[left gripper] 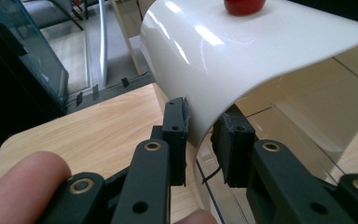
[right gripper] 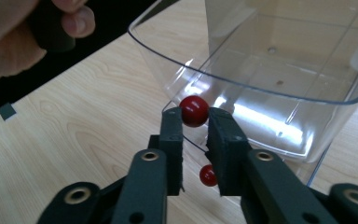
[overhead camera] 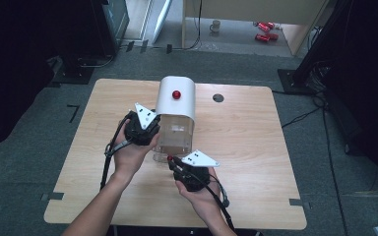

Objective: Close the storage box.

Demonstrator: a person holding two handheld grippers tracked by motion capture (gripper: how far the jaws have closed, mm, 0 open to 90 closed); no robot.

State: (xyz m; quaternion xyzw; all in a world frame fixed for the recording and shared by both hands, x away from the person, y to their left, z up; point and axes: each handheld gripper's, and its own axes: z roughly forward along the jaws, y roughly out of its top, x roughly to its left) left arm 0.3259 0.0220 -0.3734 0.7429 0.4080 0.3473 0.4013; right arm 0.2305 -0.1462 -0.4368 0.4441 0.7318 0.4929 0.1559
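Note:
A white curved cover with a red knob on top arches over a clear plastic box on the wooden table. My left gripper is at the cover's left side. In the left gripper view its jaws pinch the lower edge of the white cover, one pad outside, one inside. My right gripper is at the box's near end. There it is shut on a small red knob on a clear panel in front of the box. A red spot shows lower down between the jaws.
A round hole sits in the tabletop right of the cover. On the floor beyond the table are a mug and red cans. Dark stands flank the table at both sides. A glass cabinet stands off the far left.

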